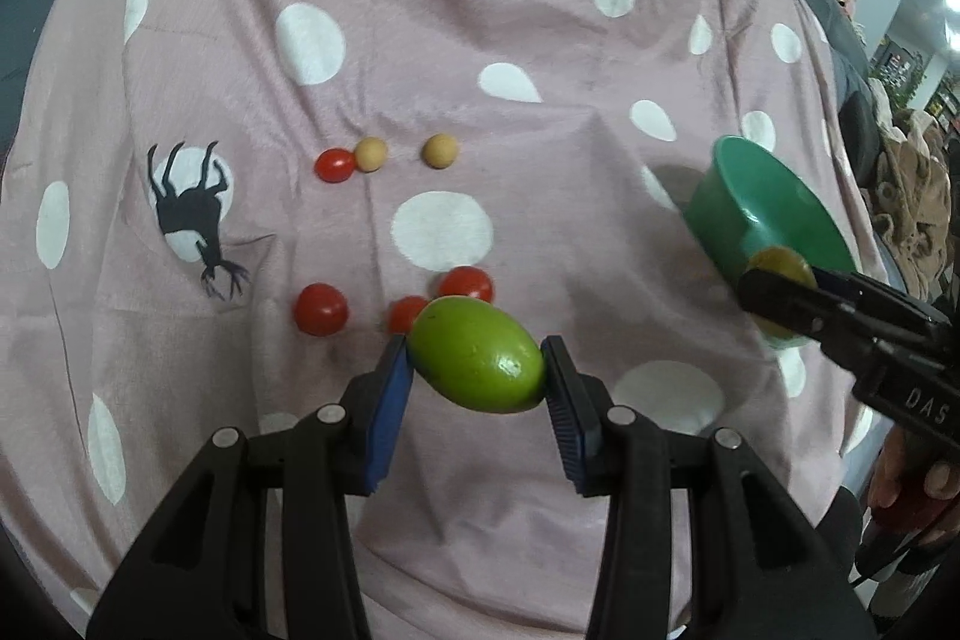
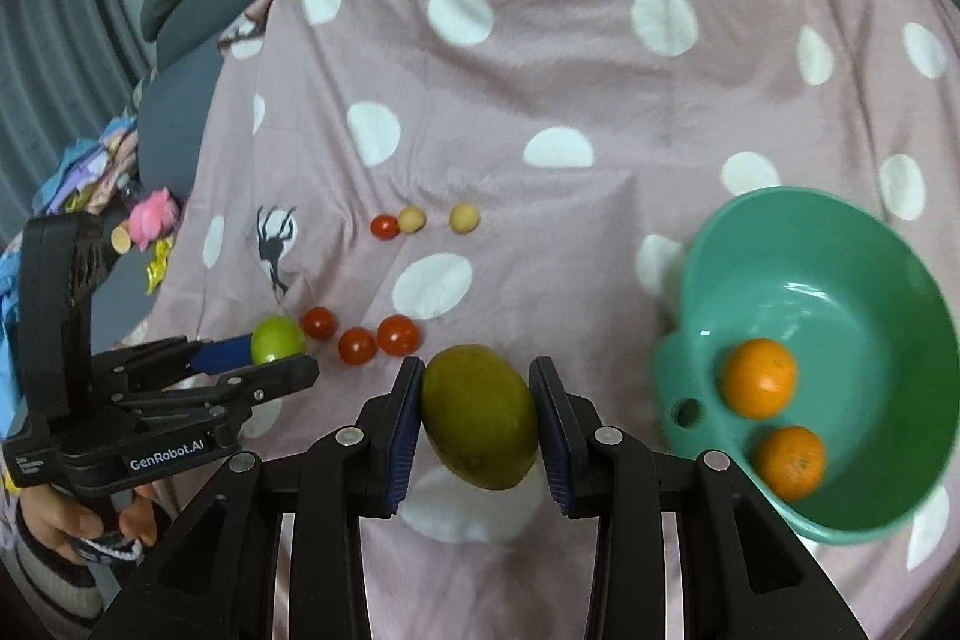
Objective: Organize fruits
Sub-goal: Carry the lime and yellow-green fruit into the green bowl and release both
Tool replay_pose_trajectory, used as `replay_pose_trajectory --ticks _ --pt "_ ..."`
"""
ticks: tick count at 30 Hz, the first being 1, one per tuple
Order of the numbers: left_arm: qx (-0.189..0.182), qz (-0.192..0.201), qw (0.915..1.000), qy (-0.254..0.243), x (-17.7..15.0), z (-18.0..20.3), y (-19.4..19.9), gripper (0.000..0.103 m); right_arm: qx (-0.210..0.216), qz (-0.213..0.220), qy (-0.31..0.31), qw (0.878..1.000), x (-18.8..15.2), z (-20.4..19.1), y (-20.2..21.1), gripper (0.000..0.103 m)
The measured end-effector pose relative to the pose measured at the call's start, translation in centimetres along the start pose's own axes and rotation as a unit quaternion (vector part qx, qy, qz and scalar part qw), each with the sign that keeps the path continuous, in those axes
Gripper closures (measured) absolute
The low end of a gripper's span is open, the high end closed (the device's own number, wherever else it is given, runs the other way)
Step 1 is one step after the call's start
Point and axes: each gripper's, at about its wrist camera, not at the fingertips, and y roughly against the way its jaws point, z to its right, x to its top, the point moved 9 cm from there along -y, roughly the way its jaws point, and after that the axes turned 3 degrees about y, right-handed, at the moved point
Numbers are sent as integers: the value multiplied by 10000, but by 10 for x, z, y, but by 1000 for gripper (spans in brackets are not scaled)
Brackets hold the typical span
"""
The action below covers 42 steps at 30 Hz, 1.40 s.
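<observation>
While my left gripper (image 1: 477,370) pinches a smooth bright-green oval fruit (image 1: 478,354), three red cherry tomatoes (image 1: 320,309) lie just beyond it. My right gripper (image 2: 477,415) clamps a dull olive-green oval fruit (image 2: 479,415), a teal plastic bowl (image 2: 840,268) just right.

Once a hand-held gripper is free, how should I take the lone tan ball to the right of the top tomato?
Grip the tan ball across its middle, coming from above with jaws in line with the row. It is round, so any axis fits, but it sits apart from the other tan ball and tomato, leaving bare blanket on both sides.
</observation>
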Motion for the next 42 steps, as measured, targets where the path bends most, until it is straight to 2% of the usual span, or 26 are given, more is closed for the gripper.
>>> replay_pose_trajectory --ticks 4,6,17,26,31,36,42 --pt "-149 108 9996 -233 4 20 6 59 -22 223 -176 9996 0 13 19 65" --pt "-351 142 9989 -275 7 32 7 59 -55 328 -254 9991 -1 21 28 65" --pt "-971 261 9906 -930 35 112 -5 59 -444 921 -1193 9876 -6 100 64 65" --pt "-1477 1 9797 -1356 50 187 -49 59 -973 833 -1379 9821 -23 143 65 65" --pt "-1411 -204 9769 -1592 47 213 -76 59 -1140 719 -1397 9810 -30 158 61 65" --pt "-1165 -280 9767 -1782 41 216 -91 59 -1386 568 -1324 9798 -35 167 55 65" --pt "-1013 -172 9761 -1914 43 214 -91 59 -1517 383 -1252 9797 -40 166 48 65"
